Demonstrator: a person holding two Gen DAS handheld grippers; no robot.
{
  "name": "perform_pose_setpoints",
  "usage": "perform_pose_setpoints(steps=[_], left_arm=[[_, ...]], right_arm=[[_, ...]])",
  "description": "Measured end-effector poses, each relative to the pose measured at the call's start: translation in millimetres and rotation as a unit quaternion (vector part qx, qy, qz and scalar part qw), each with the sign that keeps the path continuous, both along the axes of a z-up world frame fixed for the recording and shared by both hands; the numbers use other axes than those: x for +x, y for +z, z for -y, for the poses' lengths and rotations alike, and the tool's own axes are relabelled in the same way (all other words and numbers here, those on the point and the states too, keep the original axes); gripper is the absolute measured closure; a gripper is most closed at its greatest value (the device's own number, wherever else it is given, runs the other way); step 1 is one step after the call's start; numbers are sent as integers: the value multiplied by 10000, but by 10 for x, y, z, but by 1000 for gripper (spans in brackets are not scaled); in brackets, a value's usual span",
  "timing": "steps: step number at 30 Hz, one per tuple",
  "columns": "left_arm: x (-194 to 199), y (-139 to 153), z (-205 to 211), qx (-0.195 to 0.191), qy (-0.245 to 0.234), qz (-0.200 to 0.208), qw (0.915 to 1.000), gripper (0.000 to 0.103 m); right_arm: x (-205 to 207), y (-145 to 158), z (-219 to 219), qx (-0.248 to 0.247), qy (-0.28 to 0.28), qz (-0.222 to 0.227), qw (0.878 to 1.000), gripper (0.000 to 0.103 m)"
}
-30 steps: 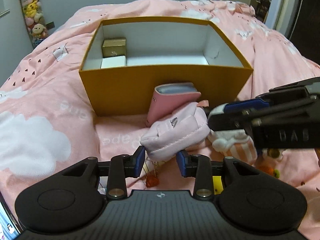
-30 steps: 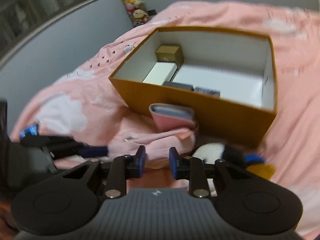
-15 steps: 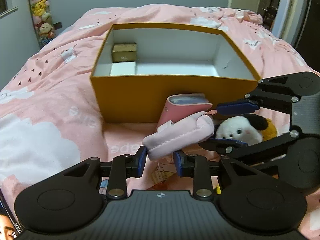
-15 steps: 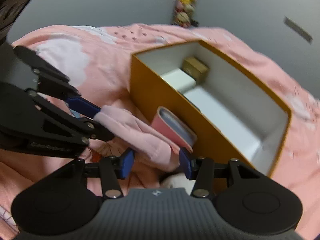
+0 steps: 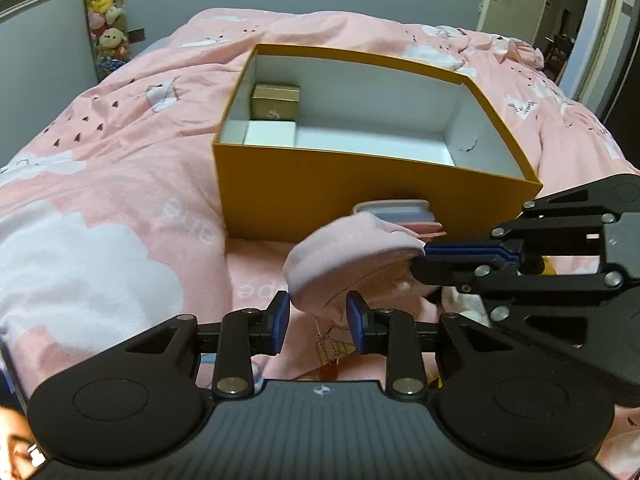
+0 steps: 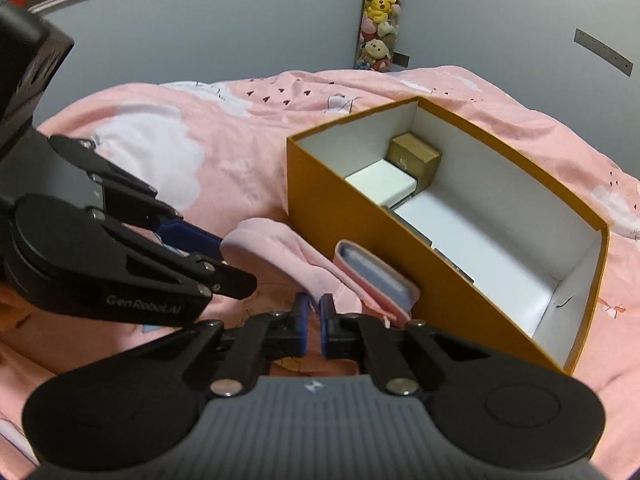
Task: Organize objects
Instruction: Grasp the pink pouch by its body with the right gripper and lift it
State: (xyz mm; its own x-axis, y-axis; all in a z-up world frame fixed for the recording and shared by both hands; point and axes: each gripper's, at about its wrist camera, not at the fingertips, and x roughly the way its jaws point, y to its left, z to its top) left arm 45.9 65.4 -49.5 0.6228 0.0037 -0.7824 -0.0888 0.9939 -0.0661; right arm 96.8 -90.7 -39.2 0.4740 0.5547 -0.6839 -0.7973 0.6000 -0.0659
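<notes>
On a bed spread with a soft pink quilt (image 5: 120,184) printed with white clouds, a rigid cardboard box (image 5: 360,196) stands open, mustard-orange outside and smooth white within. At its far left corner sit a small matte gold carton (image 5: 275,101) and, just in front of it, a flat white one (image 5: 270,134). Against the box's near wall leans a pink case (image 6: 376,276) with rounded corners and a bluish face. Just in front of that, a limp pink fabric pouch (image 5: 352,256), plush and folded, is stretched between both tools. The left gripper (image 5: 318,322) has its blue pads partly closed on the pouch's lower end, the cloth bunched between them. The right gripper (image 6: 314,322) has just been closing, and its blue pads now stand nearly together, pinching a thin fold at the pouch's other end. A column of stuffed toys (image 6: 378,16) hangs on the grey wall behind the bed.
</notes>
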Motion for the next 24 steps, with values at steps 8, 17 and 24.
perform_pose_setpoints(steps=[8, 17, 24], left_arm=[[-197, 6, -148, -378, 266, -185, 9988, 57], [-173, -70, -223, -613, 545, -285, 9962, 38], [-72, -92, -215, -606, 680, -132, 9958, 43]], right_arm=[[135, 141, 108, 1062, -143, -1471, 9833, 103], [312, -116, 99, 870, -862, -2005, 9720, 100], [243, -29, 120, 780, -693, -1747, 9791, 91]])
